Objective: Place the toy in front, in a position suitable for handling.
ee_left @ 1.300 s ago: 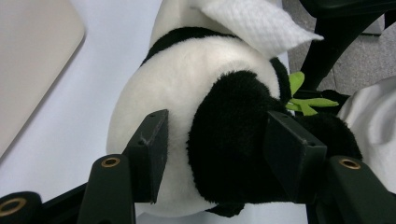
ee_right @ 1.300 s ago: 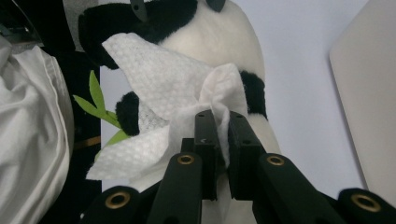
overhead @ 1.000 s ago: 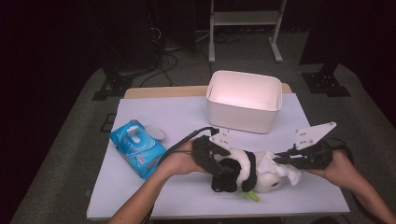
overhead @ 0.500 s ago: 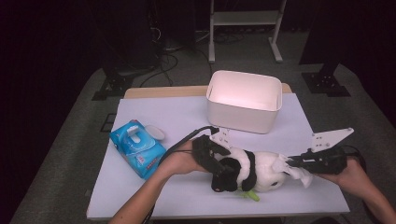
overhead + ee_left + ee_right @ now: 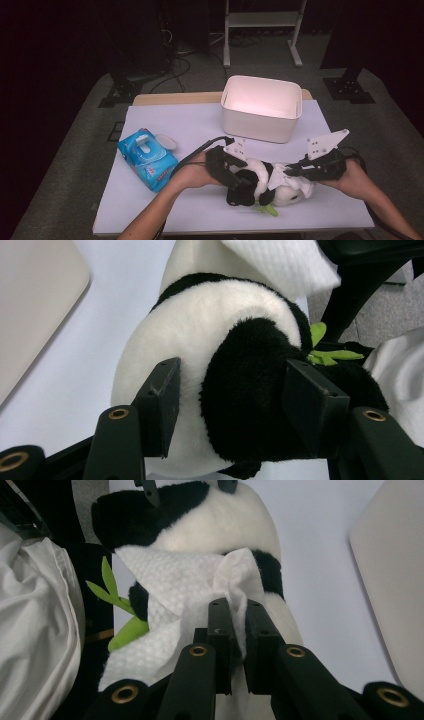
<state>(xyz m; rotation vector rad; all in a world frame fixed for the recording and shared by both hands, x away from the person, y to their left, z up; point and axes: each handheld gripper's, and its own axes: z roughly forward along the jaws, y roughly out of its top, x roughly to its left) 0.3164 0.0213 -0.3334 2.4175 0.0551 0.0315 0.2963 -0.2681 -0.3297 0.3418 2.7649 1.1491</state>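
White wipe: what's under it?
The wipe, pinched in the right gripper, lies on the panda toy. Black and white fur shows around it; the fur beneath is covered.

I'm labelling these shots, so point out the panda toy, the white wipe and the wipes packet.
panda toy (image 5: pixel 210 330), left gripper view, white back.
white wipe (image 5: pixel 185 585), right gripper view, middle.
wipes packet (image 5: pixel 147 160), high view, blue top.

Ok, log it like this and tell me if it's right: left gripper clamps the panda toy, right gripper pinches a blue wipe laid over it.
One detail is off: the wipe is white, not blue, as the right gripper view shows. The blue thing is the wipes pack lying apart on the table. The rest holds: the left gripper clamps the panda toy, and the right gripper pinches the wipe laid over it.
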